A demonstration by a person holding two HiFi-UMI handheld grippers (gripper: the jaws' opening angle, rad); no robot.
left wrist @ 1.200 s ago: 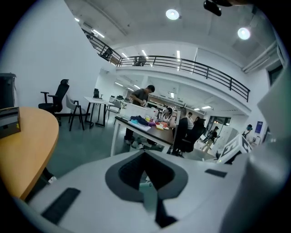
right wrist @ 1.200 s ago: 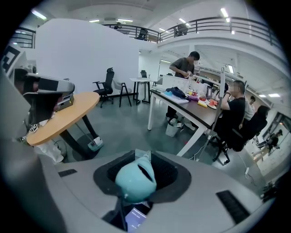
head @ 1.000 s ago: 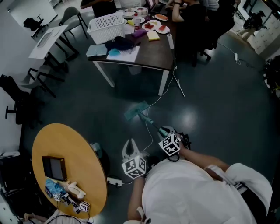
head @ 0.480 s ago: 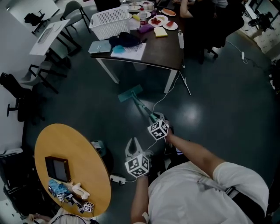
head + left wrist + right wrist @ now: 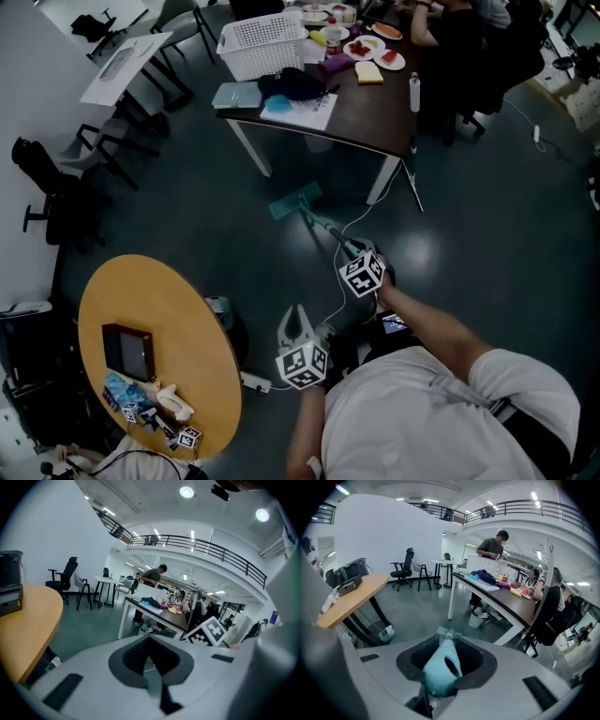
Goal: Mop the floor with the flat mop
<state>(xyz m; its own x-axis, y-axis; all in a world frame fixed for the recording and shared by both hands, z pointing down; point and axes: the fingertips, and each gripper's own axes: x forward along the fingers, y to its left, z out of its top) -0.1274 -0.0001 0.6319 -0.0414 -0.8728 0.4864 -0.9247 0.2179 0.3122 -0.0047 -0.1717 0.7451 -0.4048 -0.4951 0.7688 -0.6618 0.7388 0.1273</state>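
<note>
The flat mop's teal head (image 5: 294,200) lies flat on the dark floor in front of the dark table. Its handle (image 5: 323,232) slants back to my right gripper (image 5: 352,253), which is shut on the teal grip end. In the right gripper view the grip (image 5: 442,667) fills the jaws and the mop head (image 5: 449,633) shows beyond it. My left gripper (image 5: 298,319) hangs lower, close to my body and apart from the mop. In the left gripper view, the left gripper (image 5: 151,660) is shut with nothing held.
The dark table (image 5: 370,117) carries a white basket (image 5: 262,42), papers and plates, and people sit at its far side. A round wooden table (image 5: 178,319) stands at the lower left. A white cable (image 5: 349,222) and a power strip (image 5: 253,381) lie on the floor. Black chairs (image 5: 52,197) stand at the left.
My right arm has stretched forward and the mop head has slid away from me toward the dark table. The left gripper has stayed by my body.
</note>
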